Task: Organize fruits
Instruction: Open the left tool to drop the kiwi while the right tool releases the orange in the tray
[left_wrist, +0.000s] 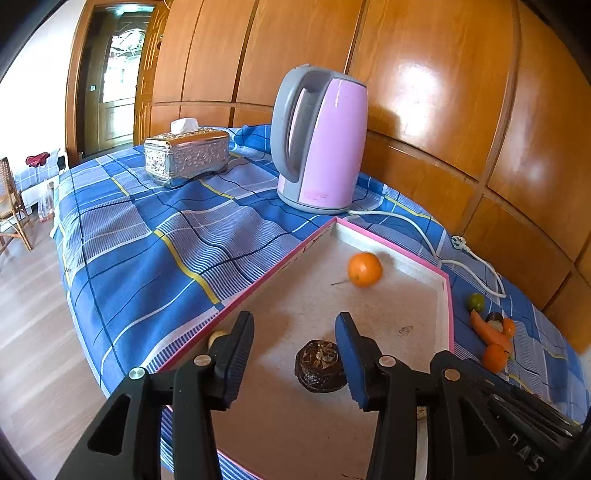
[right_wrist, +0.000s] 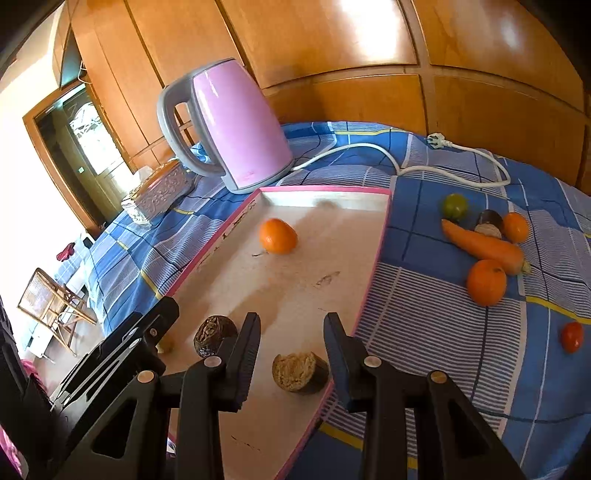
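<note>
The left hand-held gripper stands spread over the near end of the tray, a dark wrinkled fruit lying between its fingers with neither pad touching it. The right hand-held gripper is spread the same way over a halved fruit with its pale cut face up, also untouched. Both pieces look light and dried, probably brittle at the rind, so a gentle pinch across the widest part should serve; the cut half may crumble if squeezed hard. Farther along the tray sits an orange, round, firm and apt to roll. On the desk beside the tray lie a second orange, a carrot, a green fruit and a small tomato, the tomato being the softest. The carrot is stiff and best taken mid-length.
</note>
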